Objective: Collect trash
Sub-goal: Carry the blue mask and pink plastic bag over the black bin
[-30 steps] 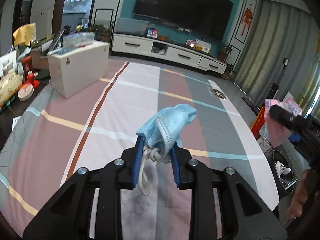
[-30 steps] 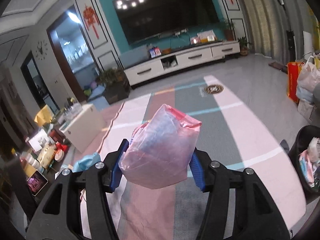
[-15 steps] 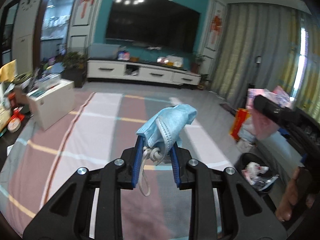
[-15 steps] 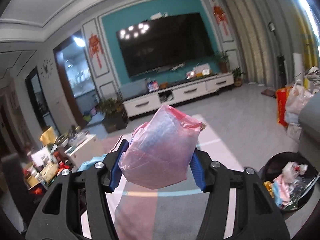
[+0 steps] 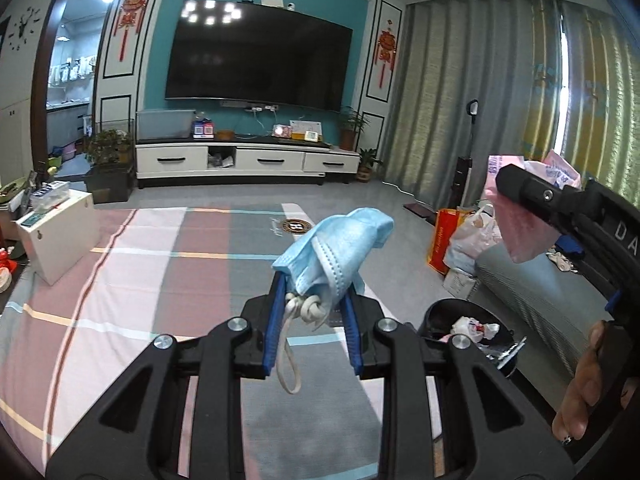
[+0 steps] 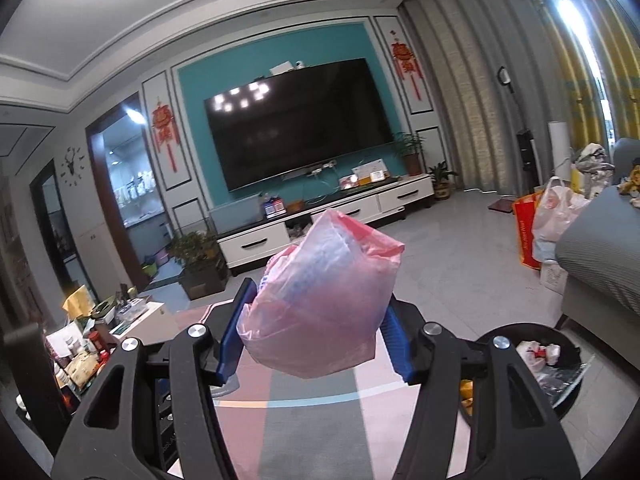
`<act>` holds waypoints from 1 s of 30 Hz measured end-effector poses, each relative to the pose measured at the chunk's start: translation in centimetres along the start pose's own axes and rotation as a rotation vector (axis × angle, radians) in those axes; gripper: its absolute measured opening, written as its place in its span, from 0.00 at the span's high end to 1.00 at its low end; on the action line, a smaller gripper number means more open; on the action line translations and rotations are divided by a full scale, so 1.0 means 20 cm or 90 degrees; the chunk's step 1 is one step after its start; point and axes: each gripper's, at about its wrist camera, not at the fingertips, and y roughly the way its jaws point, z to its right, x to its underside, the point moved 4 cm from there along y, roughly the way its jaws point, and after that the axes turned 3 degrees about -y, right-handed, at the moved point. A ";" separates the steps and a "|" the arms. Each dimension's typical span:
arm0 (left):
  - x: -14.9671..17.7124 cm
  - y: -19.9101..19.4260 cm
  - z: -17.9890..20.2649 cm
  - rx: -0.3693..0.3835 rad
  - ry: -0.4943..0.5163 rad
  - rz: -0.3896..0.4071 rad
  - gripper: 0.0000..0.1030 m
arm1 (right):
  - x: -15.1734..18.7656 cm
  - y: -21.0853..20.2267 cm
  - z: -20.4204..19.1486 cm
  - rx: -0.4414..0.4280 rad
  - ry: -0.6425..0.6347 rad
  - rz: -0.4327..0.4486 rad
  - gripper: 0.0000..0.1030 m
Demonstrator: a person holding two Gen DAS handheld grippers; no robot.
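Two light, soft pieces ride in your grip: the left hand-held gripper (image 5: 312,304) pinches a blue mask (image 5: 340,248) near its knotted ear loops, the right hand-held gripper (image 6: 312,336) squeezes a crumpled pink bag (image 6: 320,308). Both will drop limply; the bin (image 6: 560,364) sits near right.

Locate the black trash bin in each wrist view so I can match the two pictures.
Left wrist: black trash bin, lower right, beside the left gripper, before the grey sofa.
Right wrist: bin at lower right, partly behind the right gripper.
Shared landmark: wall television.
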 end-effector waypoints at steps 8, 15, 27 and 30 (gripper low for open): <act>0.02 0.10 0.16 0.051 0.008 -0.019 0.73 | 0.00 -0.07 0.19 0.073 0.025 0.019 0.43; 0.05 0.20 0.33 0.098 0.029 -0.039 0.72 | 0.03 -0.11 0.38 0.124 0.064 0.023 0.43; 0.20 0.49 0.60 0.168 0.070 -0.127 0.72 | 0.13 -0.13 0.71 0.220 0.151 0.002 0.43; 0.23 0.55 0.66 0.181 0.074 -0.151 0.72 | 0.17 -0.10 0.79 0.243 0.172 -0.012 0.43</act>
